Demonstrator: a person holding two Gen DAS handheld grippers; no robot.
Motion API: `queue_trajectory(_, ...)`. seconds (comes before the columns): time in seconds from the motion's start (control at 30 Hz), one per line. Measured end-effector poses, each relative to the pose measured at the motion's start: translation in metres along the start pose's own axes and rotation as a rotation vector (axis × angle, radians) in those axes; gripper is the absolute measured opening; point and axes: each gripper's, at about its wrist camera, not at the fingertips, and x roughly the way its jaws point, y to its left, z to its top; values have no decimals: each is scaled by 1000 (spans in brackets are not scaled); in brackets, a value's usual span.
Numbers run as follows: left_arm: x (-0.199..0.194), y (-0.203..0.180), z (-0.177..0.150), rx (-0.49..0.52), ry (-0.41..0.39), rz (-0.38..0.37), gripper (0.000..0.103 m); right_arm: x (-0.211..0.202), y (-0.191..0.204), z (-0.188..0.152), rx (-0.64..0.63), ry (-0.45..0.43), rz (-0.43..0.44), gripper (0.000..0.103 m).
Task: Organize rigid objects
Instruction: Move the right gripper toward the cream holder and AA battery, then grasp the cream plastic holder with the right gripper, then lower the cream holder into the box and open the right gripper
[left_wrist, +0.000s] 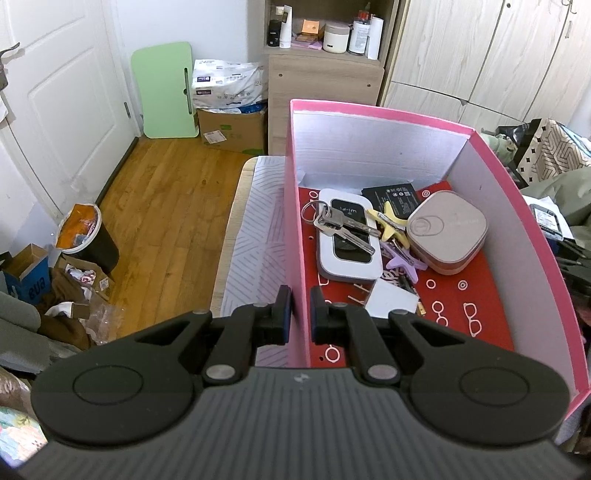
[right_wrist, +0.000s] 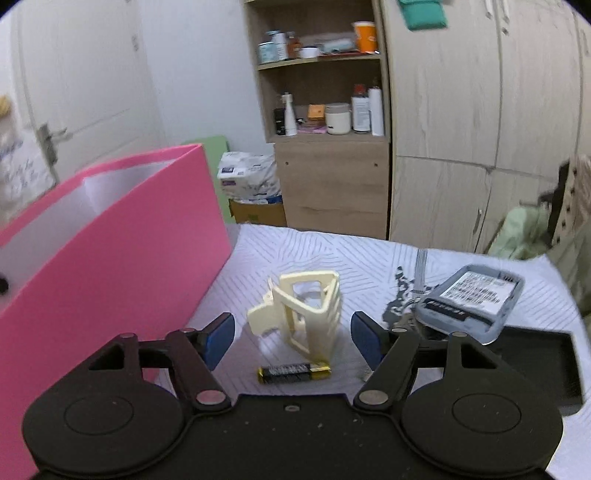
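My left gripper (left_wrist: 300, 314) is shut on the left wall of the pink box (left_wrist: 380, 114), one pad on each side of it. Inside the box lie a white Wi-Fi device (left_wrist: 347, 254), keys (left_wrist: 336, 221), a rose-grey square case (left_wrist: 447, 232), a yellow star clip (left_wrist: 391, 221) and a purple clip (left_wrist: 400, 264). My right gripper (right_wrist: 293, 338) is open over the patterned cloth. A cream hair claw (right_wrist: 306, 314) stands between its fingers without touching the pads. A black and gold battery (right_wrist: 293, 373) lies just in front of the claw. The pink box (right_wrist: 110, 258) stands to the left.
A grey device with a barcode label (right_wrist: 472, 302) rests on a black tray (right_wrist: 535, 362) at right, with keys (right_wrist: 402, 321) beside it. Behind stand a wooden shelf unit (right_wrist: 332, 177) and a wardrobe (right_wrist: 461, 129). A bin (left_wrist: 88, 236) and cardboard boxes sit on the floor at left.
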Motion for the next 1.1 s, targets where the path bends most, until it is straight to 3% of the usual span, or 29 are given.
queue_trajectory(0.07,0,2,0,-7,1,-7,7,3,4,-1,-15,-18,-22,68)
queue_trajectory(0.1,0,3,0,-19,1,-9,7,5,6,-2,-30,-24,-40,59)
queue_trajectory(0.3,-1,2,2,-14,16,-11,7,-8,15,1,-54,-33,-34,59)
queue_trajectory(0.5,0,3,1,-20,6,-16,7,-45,23,16,-87,-109,-30,59)
queue_trajectory(0.6,-1,3,0,-18,1,-9,7,-69,31,29,-115,-154,34,59)
queue_trajectory(0.73,-1,4,2,-32,13,-12,7,-93,48,47,-172,-159,221,59)
queue_trajectory(0.87,-1,7,4,-40,30,-29,8,-97,88,61,-360,-42,394,59)
queue_trajectory(1.0,-1,3,3,-18,27,-19,8,-70,125,71,-578,146,398,59)
queue_trajectory(1.1,0,2,3,-22,25,-15,8,-44,143,77,-654,336,461,59)
